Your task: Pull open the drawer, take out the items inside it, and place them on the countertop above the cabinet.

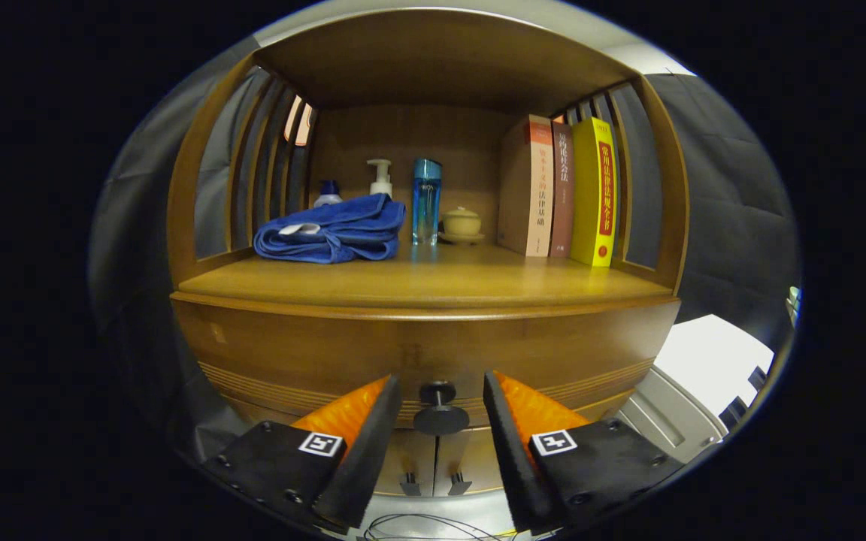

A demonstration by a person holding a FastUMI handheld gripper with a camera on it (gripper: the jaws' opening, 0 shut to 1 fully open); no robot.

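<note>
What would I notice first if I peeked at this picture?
Probably the bright yellow book standing with two others at the shelf's right end, and the blue towel folded on the countertop. Closer in, the open gripper has a dark drawer knob between its fingers, untouched.

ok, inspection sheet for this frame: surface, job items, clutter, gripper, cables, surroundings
Surface: wooden countertop, front part bare.
Job's things: drawer shut; round knob sits between the fingers, untouched. Contents hidden.
Clutter: at the back of the countertop, folded blue towel, pump bottle and a blue-capped bottle behind it, blue bottle, small lidded cup, three upright books.
Gripper: gripper open, fingers either side of the knob with gaps.
Cables: thin wires below the fingers.
Surroundings: slatted side panels, two lower cabinet doors, dark booth wall.
</note>
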